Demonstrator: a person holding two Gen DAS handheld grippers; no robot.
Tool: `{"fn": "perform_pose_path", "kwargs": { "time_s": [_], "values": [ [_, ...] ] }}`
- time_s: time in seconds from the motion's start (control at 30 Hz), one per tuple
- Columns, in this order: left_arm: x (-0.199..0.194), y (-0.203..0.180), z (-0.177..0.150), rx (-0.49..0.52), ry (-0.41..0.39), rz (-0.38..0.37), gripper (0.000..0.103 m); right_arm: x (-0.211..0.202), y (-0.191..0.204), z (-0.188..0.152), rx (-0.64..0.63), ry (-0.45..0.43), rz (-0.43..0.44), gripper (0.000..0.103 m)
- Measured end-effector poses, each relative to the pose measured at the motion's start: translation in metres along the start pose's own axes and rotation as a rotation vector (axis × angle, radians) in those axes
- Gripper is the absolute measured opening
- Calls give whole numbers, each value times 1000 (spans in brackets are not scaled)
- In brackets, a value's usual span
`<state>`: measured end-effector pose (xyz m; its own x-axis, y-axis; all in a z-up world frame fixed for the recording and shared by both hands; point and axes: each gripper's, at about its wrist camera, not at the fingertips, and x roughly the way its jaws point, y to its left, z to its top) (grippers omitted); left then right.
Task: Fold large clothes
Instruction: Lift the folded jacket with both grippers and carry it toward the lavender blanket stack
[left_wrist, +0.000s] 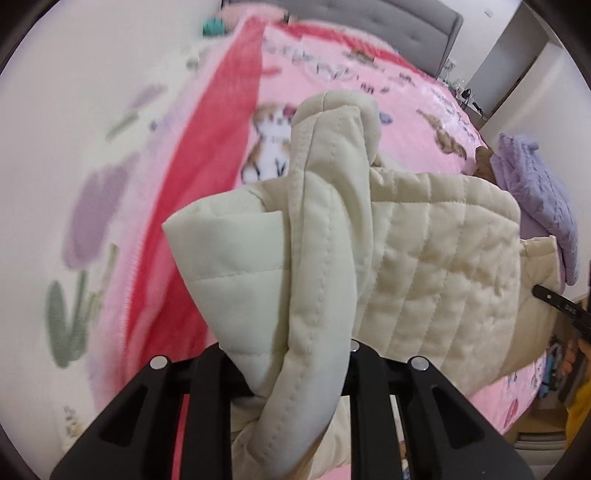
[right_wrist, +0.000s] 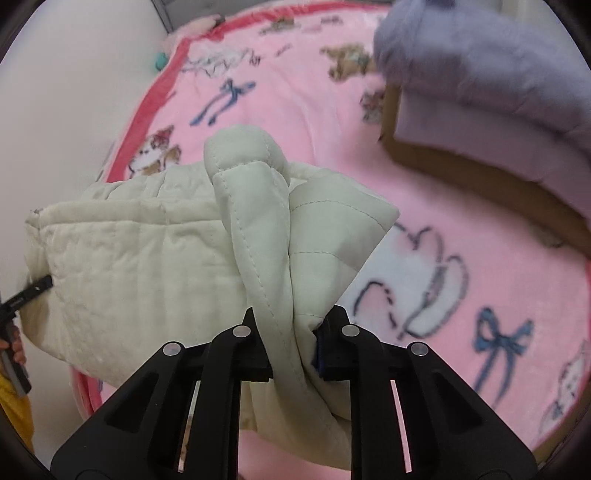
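Left gripper (left_wrist: 295, 373) and right gripper (right_wrist: 291, 354) each clamp bunched edge of cream quilted jacket (left_wrist: 424, 258), garment hanging between them above pink blanket (right_wrist: 295, 110) on bed; folded lilac clothes (right_wrist: 498, 74) lie near jacket.

Pink blanket (right_wrist: 303, 122), grey headboard (left_wrist: 388, 22)

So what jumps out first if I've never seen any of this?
The cream quilted jacket, bunched in mid-frame and pinched by both black tongs, the left and the right. Beneath it spreads a bright pink cartoon blanket over the bed. A folded lilac garment lies at the far right.
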<state>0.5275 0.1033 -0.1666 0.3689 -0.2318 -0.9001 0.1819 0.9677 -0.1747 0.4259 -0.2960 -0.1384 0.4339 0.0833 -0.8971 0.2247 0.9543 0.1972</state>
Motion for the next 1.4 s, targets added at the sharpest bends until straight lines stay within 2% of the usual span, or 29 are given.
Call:
{"fn": "perform_pose_path", "kwargs": {
  "time_s": [0.03, 0.17, 0.37, 0.6, 0.7, 0.87, 0.9, 0.93, 1.07, 1.13, 1.2, 1.27, 1.4],
  "values": [
    [-17, -5, 0, 6, -18, 9, 20, -13, 0, -1, 16, -16, 3, 14],
    [-72, -10, 6, -12, -62, -45, 20, -78, -9, -13, 38, -87, -29, 14],
    [-107, -51, 23, 62, -98, -142, 20, -153, -29, -29, 87, -188, -105, 14],
    [-133, -144, 40, 177, -190, -199, 20, -228, -94, -41, 160, -329, -162, 14],
    [-141, -210, 59, 235, -244, -210, 20, -252, -135, -32, 165, -391, -173, 14],
    [-135, -333, 109, 284, -308, -247, 20, -291, -237, 16, 156, -498, -191, 14],
    [-131, -353, 119, 275, -309, -261, 20, -300, -268, 36, 152, -515, -190, 14],
    [-121, -387, 138, 273, -313, -278, 20, -305, -286, 49, 143, -526, -204, 14],
    [-79, -470, 193, 239, -295, -325, 20, -319, -368, 121, 104, -558, -235, 14],
    [-54, -504, 214, 235, -284, -300, 20, -311, -403, 160, 111, -527, -218, 15],
    [-24, -531, 238, 196, -237, -281, 20, -293, -429, 192, 148, -479, -181, 15],
    [4, -548, 251, 196, -196, -240, 20, -263, -452, 221, 157, -418, -181, 15],
    [58, -568, 274, 227, -116, -152, 21, -214, -490, 247, 243, -362, -200, 15]
  ]
}}
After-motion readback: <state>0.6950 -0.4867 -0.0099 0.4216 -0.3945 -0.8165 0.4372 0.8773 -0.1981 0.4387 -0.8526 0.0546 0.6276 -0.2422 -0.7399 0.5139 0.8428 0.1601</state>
